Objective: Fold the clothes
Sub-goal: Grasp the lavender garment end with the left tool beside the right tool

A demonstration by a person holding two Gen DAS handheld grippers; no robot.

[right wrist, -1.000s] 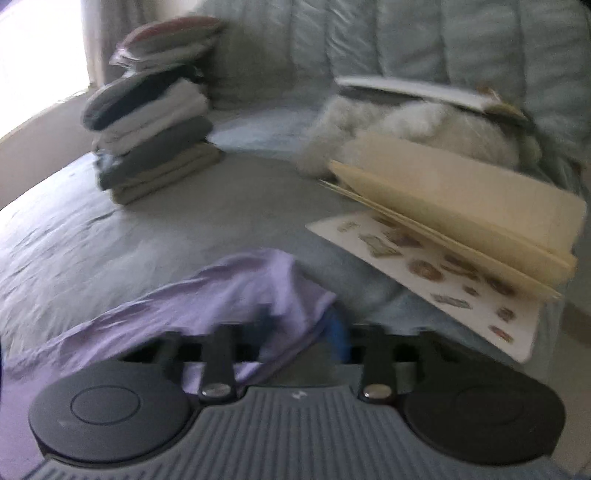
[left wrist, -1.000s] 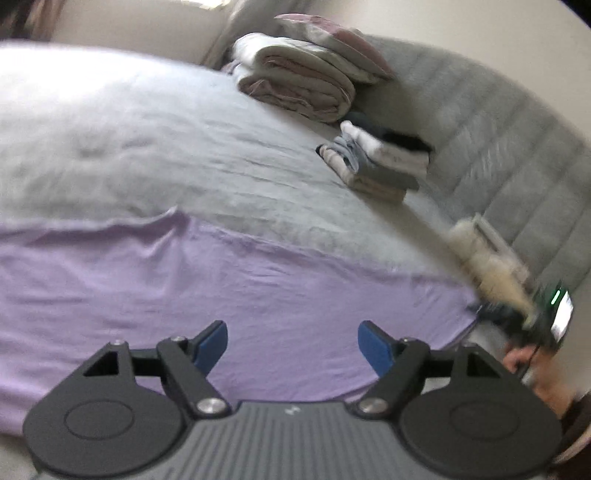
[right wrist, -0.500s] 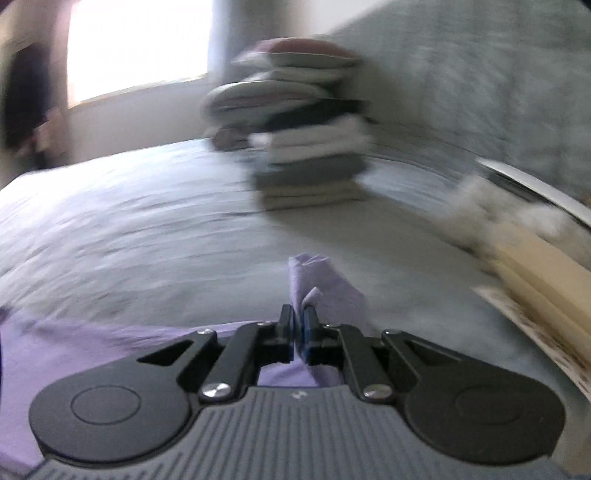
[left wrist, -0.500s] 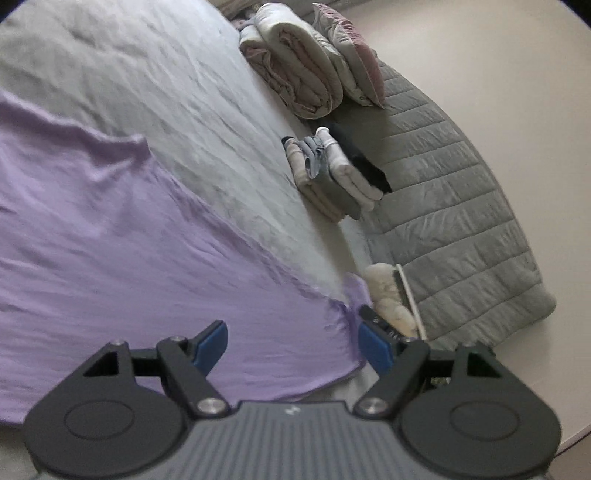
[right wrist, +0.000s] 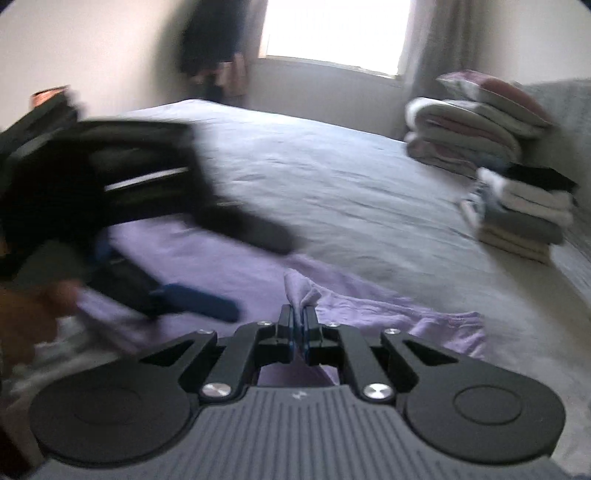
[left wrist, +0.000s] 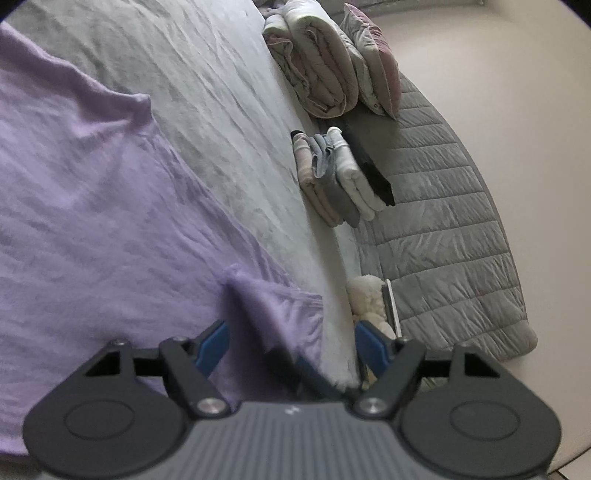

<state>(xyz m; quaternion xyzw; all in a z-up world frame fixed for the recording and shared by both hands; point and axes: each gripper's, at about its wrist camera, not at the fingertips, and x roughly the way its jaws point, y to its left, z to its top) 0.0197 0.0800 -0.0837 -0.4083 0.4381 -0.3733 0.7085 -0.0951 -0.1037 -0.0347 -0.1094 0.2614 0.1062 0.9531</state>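
Observation:
A lilac garment (left wrist: pixel 92 206) lies spread over the grey bed (left wrist: pixel 221 92). My right gripper (right wrist: pixel 298 321) is shut on one corner of the lilac garment (right wrist: pixel 299 288), and the cloth pokes up between its pads. In the left wrist view that lifted corner (left wrist: pixel 258 302) stands between the jaws of my left gripper (left wrist: pixel 290 345). Those jaws are closing, but the blue pads (left wrist: pixel 212 347) are still clear of the cloth. A dark finger of the right gripper (left wrist: pixel 295 369) shows there too. In the right wrist view, the left gripper (right wrist: pixel 147 221) is a dark blur at the left.
A stack of folded clothes (left wrist: pixel 340 177) sits by the quilted grey headboard (left wrist: pixel 443 221), with rolled duvets and a pillow (left wrist: pixel 325 66) beyond it. A fluffy white thing (left wrist: pixel 365 295) lies at the bed's edge. A bright window (right wrist: pixel 332 29) is behind the bed.
My right gripper swung across the bed with the lilac corner, bringing it between the left gripper's jaws. The left gripper rolled and dipped, and its jaws narrowed a little.

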